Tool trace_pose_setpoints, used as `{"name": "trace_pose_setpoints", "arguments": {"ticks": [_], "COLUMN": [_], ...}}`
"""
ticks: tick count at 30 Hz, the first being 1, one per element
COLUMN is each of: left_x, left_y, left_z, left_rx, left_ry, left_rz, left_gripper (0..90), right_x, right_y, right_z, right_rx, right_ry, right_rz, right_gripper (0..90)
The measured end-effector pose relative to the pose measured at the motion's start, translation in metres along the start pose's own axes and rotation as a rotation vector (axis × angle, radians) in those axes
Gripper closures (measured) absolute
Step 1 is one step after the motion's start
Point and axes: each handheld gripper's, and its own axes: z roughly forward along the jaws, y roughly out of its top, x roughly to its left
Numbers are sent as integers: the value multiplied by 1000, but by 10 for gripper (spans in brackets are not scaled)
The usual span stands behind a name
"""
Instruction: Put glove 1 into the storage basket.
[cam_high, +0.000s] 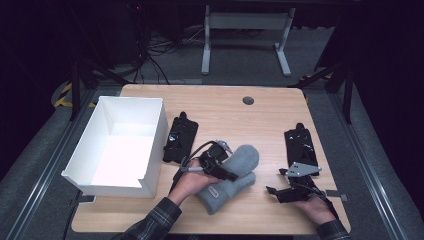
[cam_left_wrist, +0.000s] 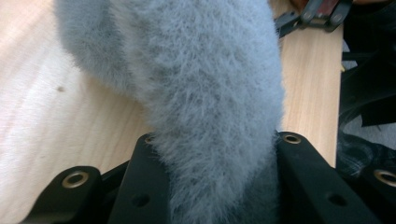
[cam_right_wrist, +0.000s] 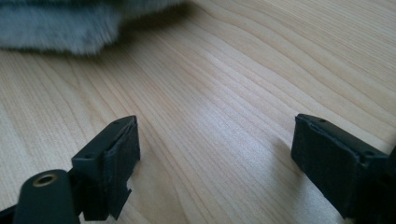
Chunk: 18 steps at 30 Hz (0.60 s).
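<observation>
A grey fuzzy mitten-like pair (cam_high: 235, 175) lies near the middle of the wooden table (cam_high: 270, 115), one piece across the other. My left gripper (cam_high: 227, 172) sits on top of it, shut on the fuzzy grey fabric (cam_left_wrist: 210, 93), which bulges up between the two black jaws of the left gripper (cam_left_wrist: 219, 140). To the right, my right gripper (cam_high: 276, 181) rests low over bare wood, apart from the fabric. In the right gripper view the right gripper (cam_right_wrist: 219, 140) is open with nothing between its jaws, and the grey fabric's edge (cam_right_wrist: 56, 23) lies ahead at the upper left.
An open white box (cam_high: 150, 145) stands at the table's left. A black mount plate (cam_high: 181, 137) lies beside the box, and another black mount plate (cam_high: 301, 145) lies at the right. A round cable grommet (cam_high: 248, 100) sits near the far edge.
</observation>
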Motion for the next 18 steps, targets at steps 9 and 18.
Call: {"name": "trace_pose_setpoints", "arguments": {"ticks": [9, 18], "left_x": [0, -5], "left_y": [5, 15], "left_z": [-35, -69], "left_rx": [-74, -119], "left_ry": [48, 96], "left_rz": [-8, -21], "left_gripper": [704, 704], "right_x": [0, 0], "right_y": [0, 0], "right_z": [0, 0], "right_rx": [1, 1], "right_ry": [0, 0], "right_rz": [2, 2], "right_gripper": [159, 159]}}
